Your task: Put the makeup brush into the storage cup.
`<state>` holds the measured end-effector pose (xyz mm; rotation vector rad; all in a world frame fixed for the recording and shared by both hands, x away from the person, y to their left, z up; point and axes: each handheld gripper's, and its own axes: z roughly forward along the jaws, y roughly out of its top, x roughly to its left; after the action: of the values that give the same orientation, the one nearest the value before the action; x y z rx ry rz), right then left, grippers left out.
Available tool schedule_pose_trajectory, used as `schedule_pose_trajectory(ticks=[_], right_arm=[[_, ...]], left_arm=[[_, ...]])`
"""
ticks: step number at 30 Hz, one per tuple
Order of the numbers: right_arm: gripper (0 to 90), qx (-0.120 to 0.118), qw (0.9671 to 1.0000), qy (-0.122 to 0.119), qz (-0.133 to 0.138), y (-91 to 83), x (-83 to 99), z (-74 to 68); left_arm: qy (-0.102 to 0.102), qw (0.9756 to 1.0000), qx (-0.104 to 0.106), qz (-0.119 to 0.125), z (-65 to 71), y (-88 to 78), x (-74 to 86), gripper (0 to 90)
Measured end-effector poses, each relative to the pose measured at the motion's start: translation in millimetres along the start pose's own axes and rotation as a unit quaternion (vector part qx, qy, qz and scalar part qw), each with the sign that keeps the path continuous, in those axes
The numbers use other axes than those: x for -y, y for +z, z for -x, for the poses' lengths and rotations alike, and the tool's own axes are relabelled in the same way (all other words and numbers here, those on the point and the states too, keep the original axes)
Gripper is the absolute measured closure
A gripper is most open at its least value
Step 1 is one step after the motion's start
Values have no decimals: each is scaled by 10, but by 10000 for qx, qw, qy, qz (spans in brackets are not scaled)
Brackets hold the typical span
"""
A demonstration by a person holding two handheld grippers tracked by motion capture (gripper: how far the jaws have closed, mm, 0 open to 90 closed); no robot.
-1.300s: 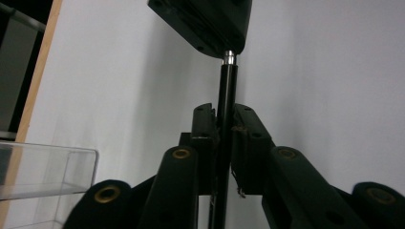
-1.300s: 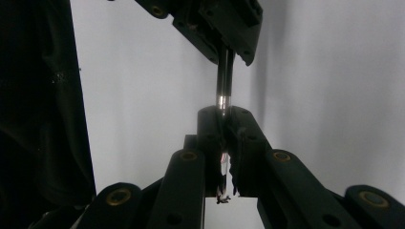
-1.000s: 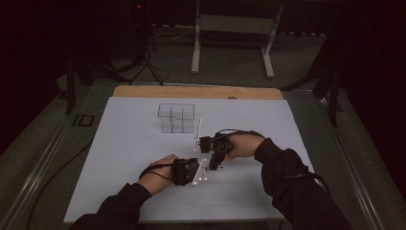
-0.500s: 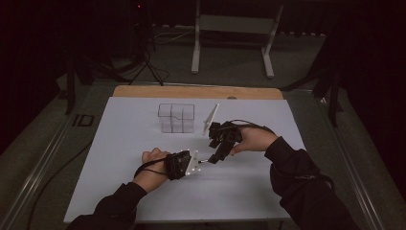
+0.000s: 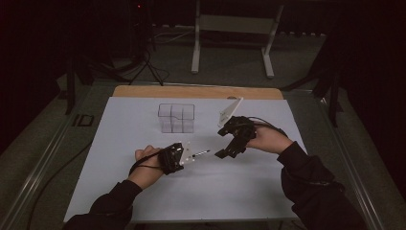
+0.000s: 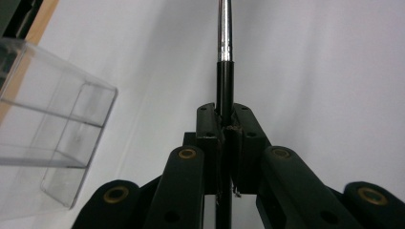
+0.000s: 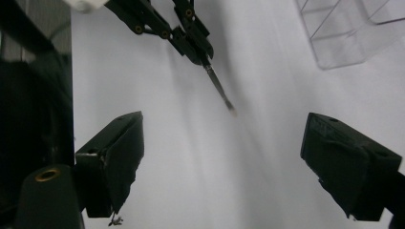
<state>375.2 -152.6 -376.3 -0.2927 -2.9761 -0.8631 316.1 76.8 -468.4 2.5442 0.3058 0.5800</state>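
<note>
Left gripper [image 5: 184,157] clamped on the black end of a slim metal-shafted tool [image 5: 201,153], held just above the desk [image 5: 239,191], nearer than the clear compartment box [image 5: 176,118]. Long axis roughly level, tip towards the right gripper [image 5: 229,149], whose jaws have just been opening, nothing between them. Keep the clamp firm; steer the tip boxward.

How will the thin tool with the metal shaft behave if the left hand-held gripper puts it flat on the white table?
The thin tool looks round and smooth, so it may roll on the flat white table. Its straight metal shaft, sticking out unsupported from the shut left hand-held gripper, suggests it is stiff. It is slim, so probably light.
</note>
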Motion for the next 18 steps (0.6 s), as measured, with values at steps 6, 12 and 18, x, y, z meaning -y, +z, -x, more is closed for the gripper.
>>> schedule_pose_trajectory(ticks=[6, 12, 18], right_arm=[[155, 412, 9952, 66, 885, -171, 182, -72], [155, 766, 9863, 130, 1455, -202, 388, -147], [142, 878, 9785, 366, 1829, -84, 680, -220]], left_arm=[[-305, 9995, -108, 73, -113, -64, 37, 848], [-594, 9979, -143, 232, -209, -142, 47, 848], [-854, 9956, -136, 353, -288, -179, 55, 848]])
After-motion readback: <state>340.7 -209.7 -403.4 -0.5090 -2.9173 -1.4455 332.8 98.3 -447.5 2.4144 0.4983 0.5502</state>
